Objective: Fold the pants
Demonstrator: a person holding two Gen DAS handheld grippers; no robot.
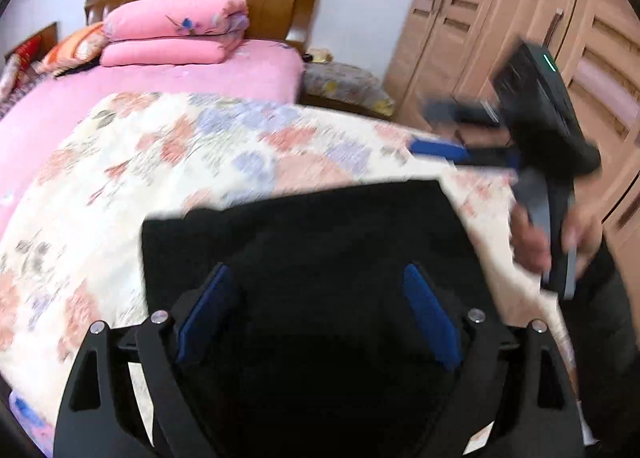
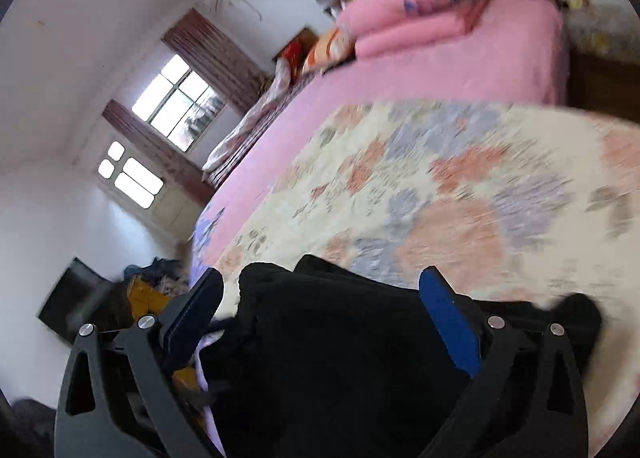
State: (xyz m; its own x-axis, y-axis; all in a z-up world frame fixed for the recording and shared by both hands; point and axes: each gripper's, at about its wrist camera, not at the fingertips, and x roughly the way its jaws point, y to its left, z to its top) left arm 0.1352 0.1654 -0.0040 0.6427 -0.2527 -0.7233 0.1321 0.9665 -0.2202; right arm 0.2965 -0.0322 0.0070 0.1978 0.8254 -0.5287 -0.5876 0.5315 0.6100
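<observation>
Bed with pink sheet (image 1: 248, 72), floral quilt (image 1: 168, 162) over near half. Black pants (image 1: 304, 242) folded on quilt, probably flat. Left gripper (image 1: 316, 310) fingers wide, empty; right gripper (image 2: 320, 314) likewise. Wardrobe (image 1: 500, 18) left view only; window (image 2: 178, 102) right view only.

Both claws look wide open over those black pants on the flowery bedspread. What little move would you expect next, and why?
Probably lowering the left gripper to pinch the near edge of the black pants. Its jaws stand open with nothing pressed between the pads, and the pants lie as a flat, squarish bundle on the floral quilt. The right gripper is open too, above bunched cloth. Whether another fold remains is hard to tell.
</observation>
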